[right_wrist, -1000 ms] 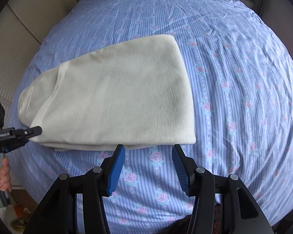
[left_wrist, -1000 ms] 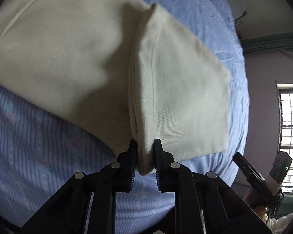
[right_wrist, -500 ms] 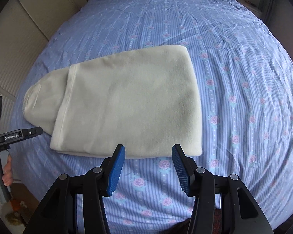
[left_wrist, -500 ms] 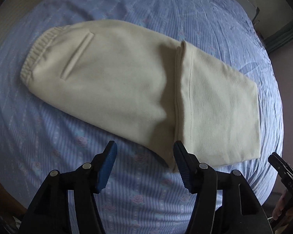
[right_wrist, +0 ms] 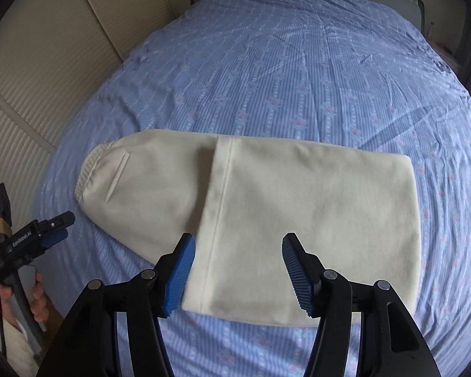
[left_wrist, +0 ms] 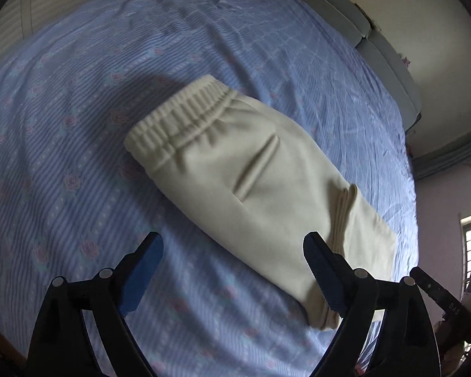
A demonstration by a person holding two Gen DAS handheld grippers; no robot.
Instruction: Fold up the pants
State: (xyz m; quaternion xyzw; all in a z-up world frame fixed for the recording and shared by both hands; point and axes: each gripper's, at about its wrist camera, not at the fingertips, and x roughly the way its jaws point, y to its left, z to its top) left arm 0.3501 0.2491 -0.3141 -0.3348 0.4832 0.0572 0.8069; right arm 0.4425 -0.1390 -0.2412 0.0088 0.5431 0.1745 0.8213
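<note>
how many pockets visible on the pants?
1. A single welt pocket on the cream pants, near the elastic waistband at the left end. Others may be hidden under the folded-over legs or on the underside.

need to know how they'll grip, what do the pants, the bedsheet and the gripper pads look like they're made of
Pants: probably a thick soft knit such as fleece or sweatshirt cotton, cream and matte, with a ribbed elastic waistband.
Bedsheet: thin woven fabric, likely cotton, blue striped with printed roses, finely creased.
Pads: blue, finely ridged, matte, likely rubber or soft plastic, on black hard plastic fingers.
</note>
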